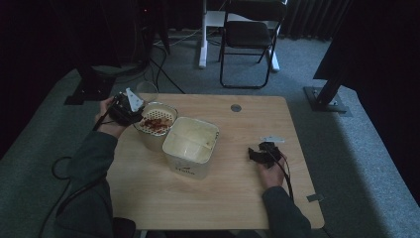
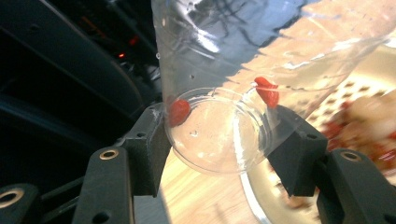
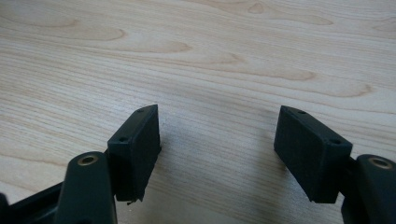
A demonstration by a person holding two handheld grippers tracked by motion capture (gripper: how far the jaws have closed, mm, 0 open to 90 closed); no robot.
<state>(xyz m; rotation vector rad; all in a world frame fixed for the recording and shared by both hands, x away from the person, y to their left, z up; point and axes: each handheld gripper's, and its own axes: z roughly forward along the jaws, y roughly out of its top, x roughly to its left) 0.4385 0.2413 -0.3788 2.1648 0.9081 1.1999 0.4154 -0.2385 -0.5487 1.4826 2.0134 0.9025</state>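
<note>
My left gripper (image 1: 132,108) is shut on the base of a clear plastic cup (image 2: 217,133), which is tipped over a round perforated strainer (image 1: 157,120) holding red dried berries. Two red berries (image 2: 179,112) still cling inside the cup near its bottom. In the left gripper view the strainer (image 2: 359,91) and its berries lie blurred to the right. A cream square tin (image 1: 190,144) stands open beside the strainer. My right gripper (image 1: 258,154) rests low on the wooden table (image 1: 223,198) at the right, and in its own view the right gripper (image 3: 217,149) is open with bare wood between the jaws.
A black folding chair (image 1: 247,34) stands beyond the table's far edge. A round cable grommet (image 1: 236,107) sits near the far edge, and a grey tape patch (image 1: 314,198) near the front right corner. Black stand bases (image 1: 327,96) flank the table on the carpet.
</note>
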